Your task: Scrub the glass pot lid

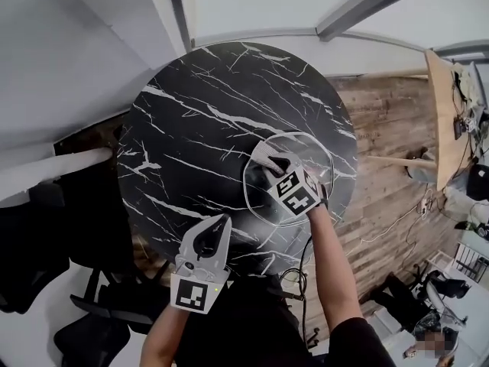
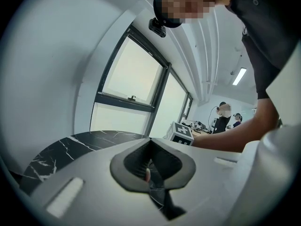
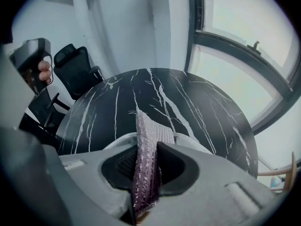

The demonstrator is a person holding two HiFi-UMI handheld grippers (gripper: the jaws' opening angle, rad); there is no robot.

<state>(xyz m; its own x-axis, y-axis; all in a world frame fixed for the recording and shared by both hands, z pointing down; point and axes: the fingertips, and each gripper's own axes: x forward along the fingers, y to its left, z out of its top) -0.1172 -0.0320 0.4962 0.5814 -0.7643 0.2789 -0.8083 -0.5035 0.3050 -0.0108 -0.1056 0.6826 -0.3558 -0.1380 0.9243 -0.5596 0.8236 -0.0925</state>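
Observation:
The glass pot lid (image 1: 307, 150) lies flat on the round black marble table (image 1: 206, 105), near its right edge. My right gripper (image 1: 269, 164) is over the lid, shut on a greyish-purple scrub cloth (image 1: 264, 158). In the right gripper view the cloth (image 3: 146, 135) stands upright between the jaws of the right gripper (image 3: 148, 150), with the lid's rim (image 3: 187, 139) just beyond. My left gripper (image 1: 222, 223) hovers at the table's near edge, away from the lid. Its jaws are shut with nothing held, and so the left gripper (image 2: 150, 147) appears in its own view.
Black office chairs (image 1: 46, 243) stand left of the table, one of the chairs (image 3: 75, 65) in the right gripper view. Wooden flooring (image 1: 390, 151) and a desk (image 1: 443, 113) lie to the right. Windows run behind the table. People (image 2: 223, 117) stand far off.

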